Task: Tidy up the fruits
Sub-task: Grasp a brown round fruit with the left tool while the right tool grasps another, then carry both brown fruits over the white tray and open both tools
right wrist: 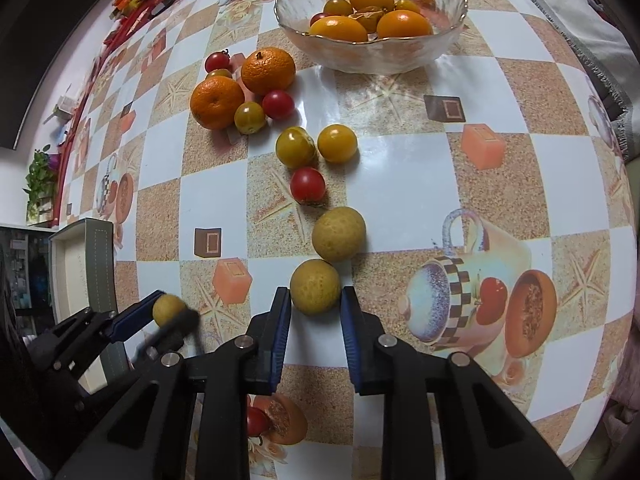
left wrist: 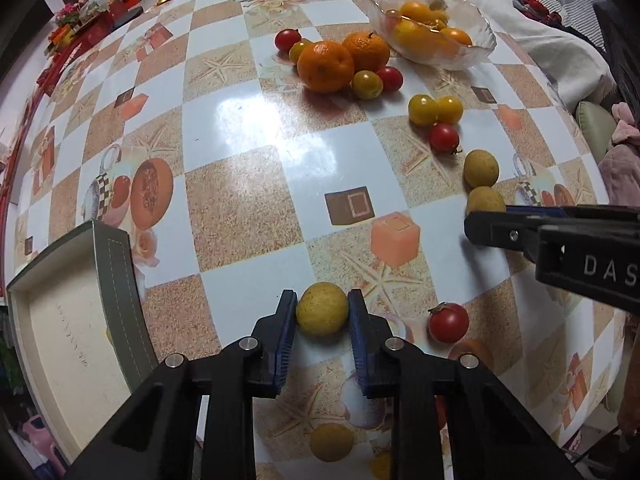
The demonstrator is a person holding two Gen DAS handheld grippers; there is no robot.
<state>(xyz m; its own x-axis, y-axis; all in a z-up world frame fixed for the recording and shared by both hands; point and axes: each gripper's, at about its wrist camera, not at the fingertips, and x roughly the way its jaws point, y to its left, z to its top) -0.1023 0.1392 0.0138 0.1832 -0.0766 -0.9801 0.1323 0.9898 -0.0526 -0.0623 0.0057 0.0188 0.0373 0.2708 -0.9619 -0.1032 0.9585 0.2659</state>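
My left gripper [left wrist: 322, 306] is shut on a yellow-green longan [left wrist: 321, 309], its blue pads against both sides, just over the table; it also shows in the right wrist view [right wrist: 170, 312]. My right gripper [right wrist: 315, 298] straddles another longan [right wrist: 315, 287] on the table, with small gaps at both pads. A third longan [right wrist: 338, 234] lies just beyond. Two tangerines [right wrist: 244, 86], red and yellow cherry tomatoes [right wrist: 316, 146] lie scattered further out. A glass bowl [right wrist: 372, 56] at the back holds oranges and tomatoes.
An open grey box with a cream inside [left wrist: 72, 344] stands at the table's left edge. A red tomato [left wrist: 448, 322] lies right of my left gripper and another longan [left wrist: 331, 442] under it. Clutter lines the far left edge [left wrist: 88, 16]. Bedding lies beyond the right edge.
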